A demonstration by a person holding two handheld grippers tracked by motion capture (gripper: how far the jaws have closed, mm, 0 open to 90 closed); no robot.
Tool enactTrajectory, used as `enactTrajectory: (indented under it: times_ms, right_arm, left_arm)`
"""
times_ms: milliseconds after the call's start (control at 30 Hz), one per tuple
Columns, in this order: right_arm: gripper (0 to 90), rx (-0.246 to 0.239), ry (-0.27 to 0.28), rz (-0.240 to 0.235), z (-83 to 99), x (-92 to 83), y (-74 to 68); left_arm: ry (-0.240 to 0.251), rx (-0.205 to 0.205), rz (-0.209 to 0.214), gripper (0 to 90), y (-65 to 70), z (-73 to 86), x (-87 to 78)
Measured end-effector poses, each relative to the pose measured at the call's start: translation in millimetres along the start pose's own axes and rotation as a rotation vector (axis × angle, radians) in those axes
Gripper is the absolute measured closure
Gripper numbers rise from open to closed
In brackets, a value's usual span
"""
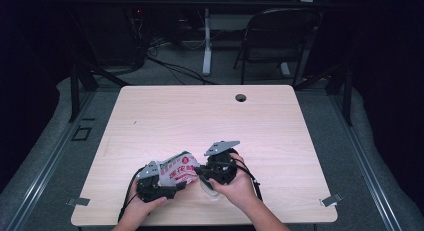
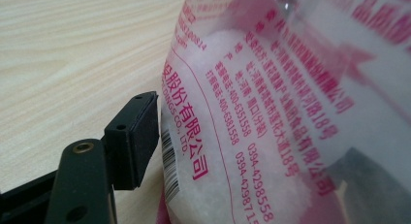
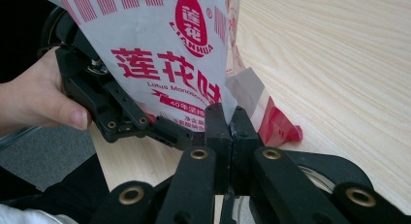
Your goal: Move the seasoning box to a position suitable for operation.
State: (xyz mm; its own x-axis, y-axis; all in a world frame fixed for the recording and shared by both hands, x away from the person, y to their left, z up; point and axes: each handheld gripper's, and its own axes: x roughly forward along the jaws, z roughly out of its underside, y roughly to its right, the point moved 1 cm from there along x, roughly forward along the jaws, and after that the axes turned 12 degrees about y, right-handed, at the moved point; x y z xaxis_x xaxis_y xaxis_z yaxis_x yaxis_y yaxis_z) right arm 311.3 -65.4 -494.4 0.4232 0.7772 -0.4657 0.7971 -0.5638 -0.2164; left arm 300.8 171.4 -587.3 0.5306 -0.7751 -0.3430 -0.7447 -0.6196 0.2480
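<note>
Here, one red-printed bag (image 1: 178, 172) on one table (image 1: 200, 116), right tongs (image 3: 227, 118) pinching its edge, left tongs (image 1: 172, 190) spread wide beside it.

Table (image 1: 210, 116) evenly lit from overhead; surroundings dark, nearly black. Left gripper view: bag (image 2: 291, 112) print blurred at far right, too close. Shadows faint.

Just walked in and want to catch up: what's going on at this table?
A person at a wooden table holds a two-jaw gripper in each hand and works on a white plastic bag with red print, filled with white crystals. The right gripper is clamped shut on the bag's edge. The left gripper sits at the bag's other side with its jaws wide; one pad lies right beside the bag.
</note>
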Motion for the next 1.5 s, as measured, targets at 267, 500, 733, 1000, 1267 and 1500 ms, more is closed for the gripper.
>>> enactTrajectory:
  times_ms: [267, 500, 733, 1000, 1267, 1500]
  right_arm:
    - [89.6, 0.002, 0.002, 0.006, 1.6, -0.6, -0.8]
    - [89.6, 0.006, 0.006, 0.006, 1.7, -0.5, -0.6]
    - [89.7, 0.009, 0.011, 0.003, 1.1, -0.4, 0.3]
    - [90.0, -0.005, 0.026, 0.013, -3.4, 1.7, -0.5]
    - [90.0, -0.013, 0.034, 0.008, -5.9, 4.3, -3.4]
    - [90.0, -0.018, 0.028, 0.015, -5.7, 3.6, -3.7]
  left_arm:
    - [-0.018, 0.010, -0.005, 30.7, 1.9, 2.4, 4.8]
    - [-0.033, 0.029, -0.002, 31.9, 2.0, 4.0, 5.6]
    - [-0.036, 0.036, -0.008, 33.3, 1.1, 3.8, 5.0]
    - [-0.064, 0.037, -0.012, 33.2, 2.5, 5.2, 6.3]
    - [-0.093, 0.025, -0.027, 35.7, 2.8, 5.9, 7.9]
    - [-0.114, 0.029, -0.028, 41.0, 3.4, 5.6, 8.4]
